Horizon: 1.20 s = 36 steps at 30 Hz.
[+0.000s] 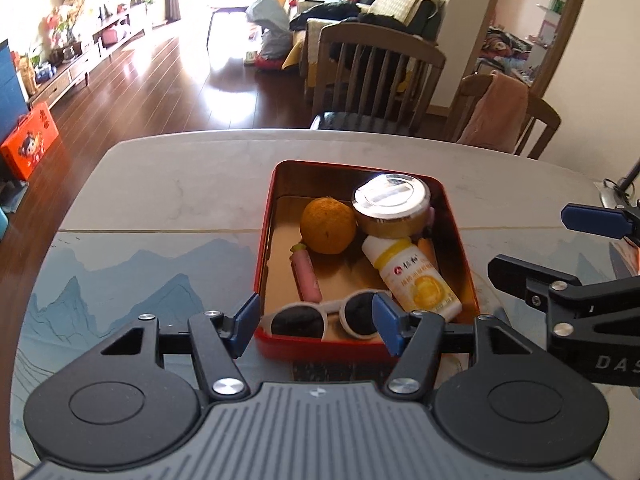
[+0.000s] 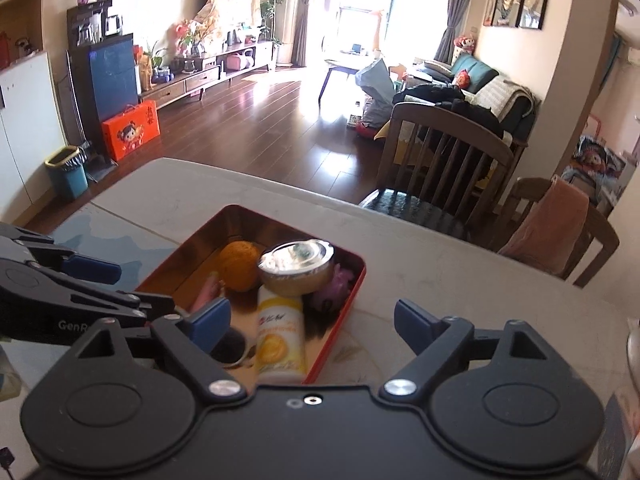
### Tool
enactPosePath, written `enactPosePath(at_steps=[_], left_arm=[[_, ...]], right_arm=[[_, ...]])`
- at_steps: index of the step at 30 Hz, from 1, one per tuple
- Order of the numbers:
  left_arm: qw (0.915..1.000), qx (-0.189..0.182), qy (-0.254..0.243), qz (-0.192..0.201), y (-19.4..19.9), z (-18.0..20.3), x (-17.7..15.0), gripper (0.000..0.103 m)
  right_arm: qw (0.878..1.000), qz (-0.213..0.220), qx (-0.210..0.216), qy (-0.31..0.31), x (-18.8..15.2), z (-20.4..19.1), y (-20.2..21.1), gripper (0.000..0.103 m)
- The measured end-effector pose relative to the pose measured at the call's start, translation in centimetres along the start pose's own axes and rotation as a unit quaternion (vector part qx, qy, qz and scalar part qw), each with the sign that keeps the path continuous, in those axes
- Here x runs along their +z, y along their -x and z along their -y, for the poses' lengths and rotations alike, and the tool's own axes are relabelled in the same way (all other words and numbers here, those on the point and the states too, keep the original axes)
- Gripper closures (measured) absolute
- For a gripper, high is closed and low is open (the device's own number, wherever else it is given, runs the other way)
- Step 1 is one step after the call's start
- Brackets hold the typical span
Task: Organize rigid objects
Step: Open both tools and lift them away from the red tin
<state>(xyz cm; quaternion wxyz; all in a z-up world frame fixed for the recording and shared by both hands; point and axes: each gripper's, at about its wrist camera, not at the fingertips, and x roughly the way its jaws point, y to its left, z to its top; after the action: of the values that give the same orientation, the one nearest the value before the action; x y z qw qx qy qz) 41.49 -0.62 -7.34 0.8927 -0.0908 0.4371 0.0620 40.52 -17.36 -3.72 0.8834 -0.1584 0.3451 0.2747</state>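
Status from where I stand: red tin (image 1: 264, 240) sits mid-tabletop (image 1: 168, 184), and it looks like everything is already in it. Contents: orange (image 1: 328, 226) at the back left, round foil-lidded tub (image 1: 391, 206) at the back right, yellow-and-white bottle (image 1: 412, 276) lying on its side in front of the tub, pink tube (image 1: 307, 276) along the left wall, white-framed sunglasses (image 1: 320, 318) against the near wall. Right wrist view also shows a small purple toy (image 2: 336, 282) tucked in beside the tub.

Left hand-held gripper (image 1: 316, 322) hovers over the tin's near edge, jaws parted about halfway, nothing pinched; the sunglasses show between the pads but lie in the tin, not gripped. Right hand-held gripper (image 2: 308, 324) sits off the tin's right side, jaws wide, empty.

No loose item visible on the tabletop around the tin in either view. My read: the sorting is essentially done. What's left, if anything, is backing both off, or items out of frame that I can't see.
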Motion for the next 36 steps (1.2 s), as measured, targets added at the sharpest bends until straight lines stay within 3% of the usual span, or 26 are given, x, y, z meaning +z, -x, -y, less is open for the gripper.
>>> enactPosePath(at_steps=[12,24,36], left_arm=[[0.9989,-0.022,-0.026,0.03,6.4,-1.6,-4.2,0.038],[0.9971,-0.027,-0.049,0.052,10.3,-3.1,-9.7,0.021],[0.9972,-0.044,-0.055,0.028,10.9,-3.7,-16.2,0.021]], right_arm=[[1.0,0.008,0.002,-0.021,-4.0,-3.5,5.5,0.006],[0.998,0.01,0.006,-0.065,-8.8,-6.7,8.1,0.0],[0.993,-0.026,-0.007,-0.111,-13.5,-7.5,8.1,0.0]])
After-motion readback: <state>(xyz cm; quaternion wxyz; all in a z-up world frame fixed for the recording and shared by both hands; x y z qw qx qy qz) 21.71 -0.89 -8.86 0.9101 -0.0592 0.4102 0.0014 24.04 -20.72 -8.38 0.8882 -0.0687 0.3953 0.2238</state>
